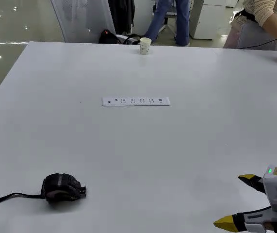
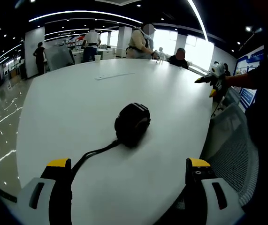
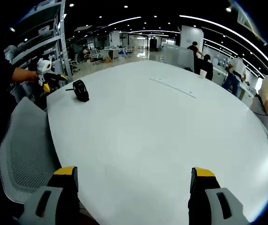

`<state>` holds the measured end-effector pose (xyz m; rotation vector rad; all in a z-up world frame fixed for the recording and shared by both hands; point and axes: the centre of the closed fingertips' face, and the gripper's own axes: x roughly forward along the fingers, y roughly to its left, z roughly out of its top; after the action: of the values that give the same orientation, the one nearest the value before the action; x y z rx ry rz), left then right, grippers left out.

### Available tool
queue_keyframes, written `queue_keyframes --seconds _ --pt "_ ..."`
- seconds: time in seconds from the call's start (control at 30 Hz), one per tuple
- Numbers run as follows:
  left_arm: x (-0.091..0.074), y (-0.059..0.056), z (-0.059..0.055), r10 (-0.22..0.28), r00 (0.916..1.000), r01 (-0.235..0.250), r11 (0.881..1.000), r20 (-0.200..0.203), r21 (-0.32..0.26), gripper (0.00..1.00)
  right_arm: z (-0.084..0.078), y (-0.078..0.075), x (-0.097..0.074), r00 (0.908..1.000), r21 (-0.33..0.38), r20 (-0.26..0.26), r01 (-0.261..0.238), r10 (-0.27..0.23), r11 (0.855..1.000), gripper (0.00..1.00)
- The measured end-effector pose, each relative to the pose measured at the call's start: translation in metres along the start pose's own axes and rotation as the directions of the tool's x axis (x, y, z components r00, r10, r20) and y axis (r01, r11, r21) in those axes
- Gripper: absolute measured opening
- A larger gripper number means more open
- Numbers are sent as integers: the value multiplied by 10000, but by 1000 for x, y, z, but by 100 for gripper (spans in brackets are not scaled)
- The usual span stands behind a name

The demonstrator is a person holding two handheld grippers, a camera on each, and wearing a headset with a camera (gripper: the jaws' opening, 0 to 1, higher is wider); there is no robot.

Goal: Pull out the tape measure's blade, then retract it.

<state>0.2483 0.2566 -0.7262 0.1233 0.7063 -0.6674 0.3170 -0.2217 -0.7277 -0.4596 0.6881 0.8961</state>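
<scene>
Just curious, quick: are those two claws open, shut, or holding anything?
Left gripper: open, empty; the tape measure lies ahead of it.
Right gripper: open, holding nothing.

left tongs: jaws wide apart, empty | right tongs: jaws wide apart, empty

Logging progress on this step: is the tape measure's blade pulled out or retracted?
Retracted. The tape measure lies on the table with no blade extending; only its black strap trails away.

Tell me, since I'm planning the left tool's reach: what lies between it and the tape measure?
A black strap trails from the tape measure across otherwise bare white table toward the open left tool, as seen in the left gripper view.
</scene>
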Motion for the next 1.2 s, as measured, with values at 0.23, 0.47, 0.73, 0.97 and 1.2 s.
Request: queue_keyframes --seconds 0.23,0.47,0.73,0.97,1.2 --pt "6 0 -11 -295 9964 336 9982 -795 504 99 -6 21 15 9939 12 -400 -1030 1030 9947 99" --pt "12 -4 -14 -615 9884 755 9923 -1387 977 99 1 32 31 9877 232 -334 -1522 1529 9881 99" --pt "21 -1 -8 -875 9747 1250 9762 -2055 1773 99 15 33 45 9838 -124 -434 -1748 1741 9845 99" --pt "29 2 -2 -1179 9571 1777 9604 -2646 2146 96 31 30 54 9826 -162 -345 -1834 1827 9829 99" --pt "42 -4 5 -1436 9406 2262 9408 -3076 2525 96 45 37 63 9765 -598 -395 -2140 2119 9750 99"
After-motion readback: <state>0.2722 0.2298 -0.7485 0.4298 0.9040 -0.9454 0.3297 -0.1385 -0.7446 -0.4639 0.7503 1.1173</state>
